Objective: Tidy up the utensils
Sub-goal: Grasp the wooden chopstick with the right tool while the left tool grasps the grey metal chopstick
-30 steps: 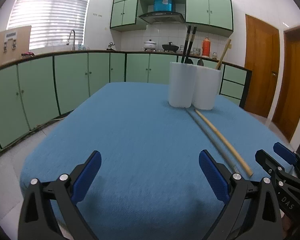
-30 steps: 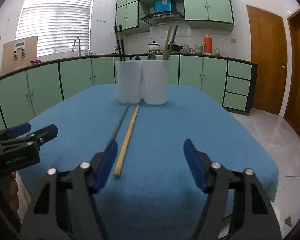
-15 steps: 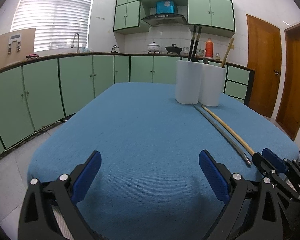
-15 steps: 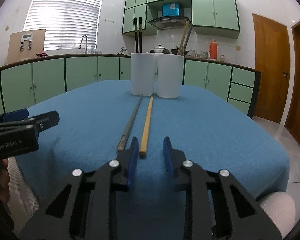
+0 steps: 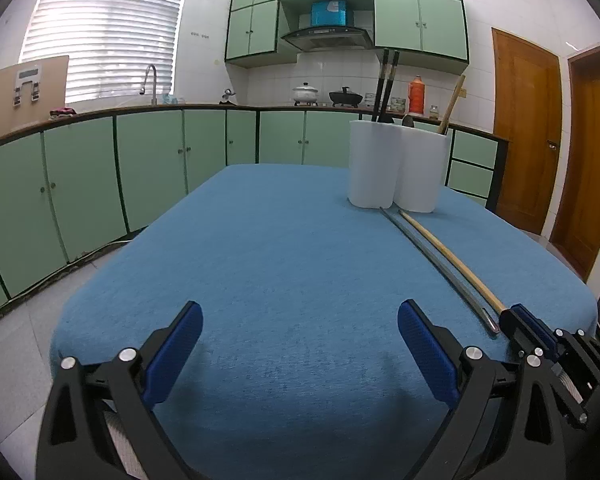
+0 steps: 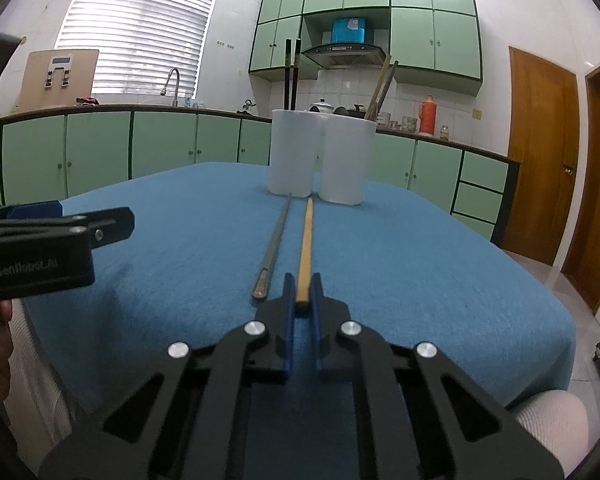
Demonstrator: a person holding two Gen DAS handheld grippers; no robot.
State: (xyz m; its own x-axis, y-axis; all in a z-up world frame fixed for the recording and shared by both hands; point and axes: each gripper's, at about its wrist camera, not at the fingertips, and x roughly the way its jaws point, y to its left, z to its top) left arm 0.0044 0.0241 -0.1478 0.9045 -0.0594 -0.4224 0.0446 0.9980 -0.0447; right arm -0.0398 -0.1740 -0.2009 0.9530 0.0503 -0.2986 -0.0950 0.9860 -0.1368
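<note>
A: How far along is the sorting?

B: Partly done, I'd say. The two white holders (image 6: 318,156) at the far end of the blue surface (image 5: 284,264) already have utensils standing in them: dark chopsticks (image 6: 291,74) in the left one, lighter sticks in the right.

A: What's left?

B: Two loose pieces lying side by side, pointing at the holders: a wooden chopstick (image 6: 306,246) and a grey metal one (image 6: 274,246) just beside it.

A: And the grippers?

B: The right gripper (image 6: 301,300) has just been closing, and its pads are clamped on the near end of the wooden chopstick, which lies on the cloth. The left gripper (image 5: 300,344) hangs wide apart, empty.
</note>
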